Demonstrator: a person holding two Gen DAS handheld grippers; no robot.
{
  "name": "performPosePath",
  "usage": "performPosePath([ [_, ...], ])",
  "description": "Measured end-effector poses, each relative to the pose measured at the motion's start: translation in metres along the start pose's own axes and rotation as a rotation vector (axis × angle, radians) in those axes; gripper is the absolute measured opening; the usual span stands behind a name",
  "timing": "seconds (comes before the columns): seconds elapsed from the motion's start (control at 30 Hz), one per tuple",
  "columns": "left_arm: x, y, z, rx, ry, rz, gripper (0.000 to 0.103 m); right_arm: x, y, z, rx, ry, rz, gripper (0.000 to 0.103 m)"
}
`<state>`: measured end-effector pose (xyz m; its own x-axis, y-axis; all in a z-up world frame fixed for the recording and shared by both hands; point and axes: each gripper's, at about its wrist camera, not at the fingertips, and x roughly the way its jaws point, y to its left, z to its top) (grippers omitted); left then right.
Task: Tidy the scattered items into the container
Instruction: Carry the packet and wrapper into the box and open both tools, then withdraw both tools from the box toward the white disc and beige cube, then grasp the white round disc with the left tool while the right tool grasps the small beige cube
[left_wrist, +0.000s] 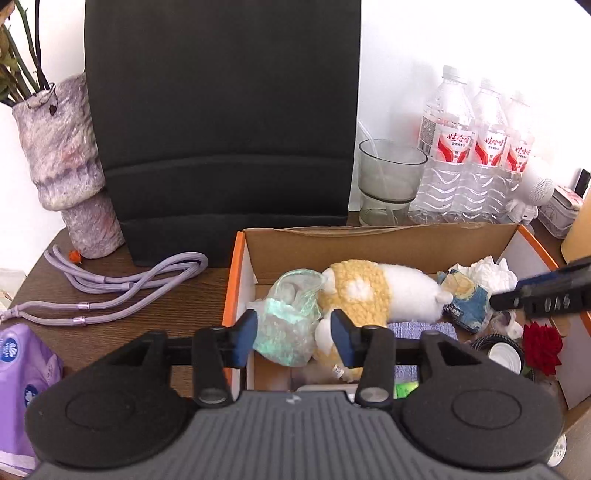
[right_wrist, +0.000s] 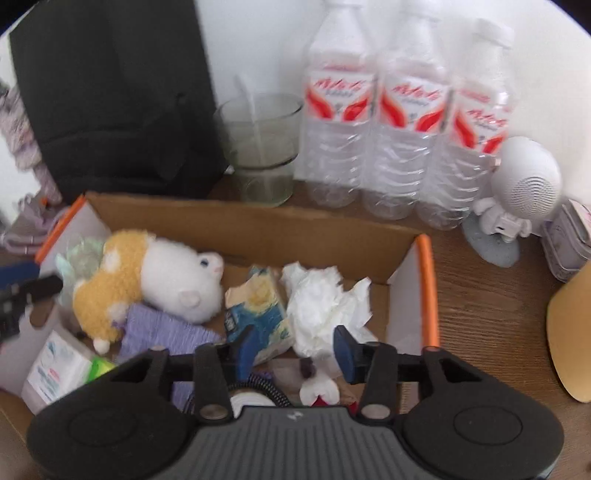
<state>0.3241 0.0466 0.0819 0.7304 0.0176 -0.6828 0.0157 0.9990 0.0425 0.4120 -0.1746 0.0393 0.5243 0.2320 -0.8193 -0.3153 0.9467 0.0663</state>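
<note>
Both claws gape empty: left claw (left_wrist: 293, 338), right claw (right_wrist: 293, 350), over the half-hidden box (right_wrist: 255, 225).

The left wrist view looks from just above the cardboard box's (left_wrist: 376, 240) near left corner toward the desk's back edge. The right wrist view sits close over the box's (right_wrist: 258, 221) near right part, facing likewise. Both share the plush hamster (left_wrist: 373, 291) (right_wrist: 155, 280), crumpled tissue (left_wrist: 491, 273) (right_wrist: 325, 302) and water bottles (left_wrist: 476, 147) (right_wrist: 402, 114).

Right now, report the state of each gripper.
Left gripper: open, holding nothing, above the green plastic bag.
Right gripper: open, holding nothing, over the crumpled tissue.
</note>
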Motion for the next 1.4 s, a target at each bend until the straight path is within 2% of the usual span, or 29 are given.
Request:
performPosePath([
  [0.17, -0.02, -0.001, 0.003, -0.004, 0.005, 0.002, 0.057, -0.033, -0.013, 0.008, 0.082, -0.022, 0.037, 0.06],
  [0.27, -0.039, -0.003, 0.007, -0.019, 0.001, -0.011, 0.07, -0.054, -0.015, 0.004, 0.104, -0.019, 0.051, 0.063],
  [0.3, -0.047, -0.004, 0.007, -0.024, -0.008, -0.021, 0.079, -0.061, -0.015, 0.002, 0.104, -0.027, 0.05, 0.063],
  [0.33, -0.054, -0.006, 0.006, -0.028, -0.023, -0.031, 0.085, -0.07, -0.013, -0.001, 0.099, -0.041, 0.045, 0.064],
  [0.37, -0.06, -0.009, 0.003, -0.029, -0.04, -0.036, 0.087, -0.079, -0.01, -0.003, 0.09, -0.057, 0.037, 0.066],
  [0.43, -0.071, -0.017, -0.001, -0.025, -0.052, -0.021, 0.097, -0.096, -0.005, -0.009, 0.071, -0.089, 0.022, 0.07],
  [0.57, -0.097, -0.027, -0.012, -0.057, -0.092, 0.005, 0.102, -0.134, 0.006, -0.028, 0.05, -0.165, 0.022, 0.076],
  [0.63, -0.116, -0.031, -0.024, -0.067, -0.161, 0.034, 0.103, -0.156, 0.012, -0.047, 0.027, -0.276, 0.0, 0.077],
  [0.7, -0.137, -0.035, -0.042, -0.069, -0.261, 0.063, 0.103, -0.179, 0.019, -0.076, -0.021, -0.435, -0.014, 0.086],
  [0.77, -0.154, -0.04, -0.064, -0.07, -0.358, 0.06, 0.103, -0.193, 0.023, -0.108, -0.069, -0.574, -0.005, 0.092],
  [0.87, -0.172, -0.047, -0.094, -0.074, -0.435, 0.024, 0.103, -0.199, 0.027, -0.149, -0.104, -0.652, -0.018, 0.092],
  [0.97, -0.18, -0.055, -0.119, -0.066, -0.453, 0.005, 0.103, -0.194, 0.023, -0.182, -0.086, -0.651, -0.039, 0.092],
  [1.1, -0.176, -0.065, -0.146, -0.04, -0.423, -0.011, 0.103, -0.167, 0.001, -0.211, -0.029, -0.543, -0.079, 0.089],
  [1.13, -0.173, -0.068, -0.152, -0.032, -0.404, -0.02, 0.103, -0.158, -0.007, -0.214, -0.001, -0.51, -0.078, 0.086],
  [1.17, -0.169, -0.071, -0.157, -0.024, -0.385, -0.034, 0.103, -0.147, -0.018, -0.216, 0.035, -0.469, -0.071, 0.078],
  [1.2, -0.165, -0.074, -0.161, -0.014, -0.367, -0.051, 0.103, -0.137, -0.026, -0.216, 0.066, -0.43, -0.061, 0.065],
  [1.23, -0.16, -0.079, -0.164, -0.001, -0.352, -0.067, 0.103, -0.127, -0.033, -0.214, 0.091, -0.398, -0.05, 0.061],
  [1.4, -0.135, -0.099, -0.171, 0.05, -0.293, -0.12, 0.103, -0.089, -0.047, -0.21, 0.171, -0.346, 0.032, 0.058],
])
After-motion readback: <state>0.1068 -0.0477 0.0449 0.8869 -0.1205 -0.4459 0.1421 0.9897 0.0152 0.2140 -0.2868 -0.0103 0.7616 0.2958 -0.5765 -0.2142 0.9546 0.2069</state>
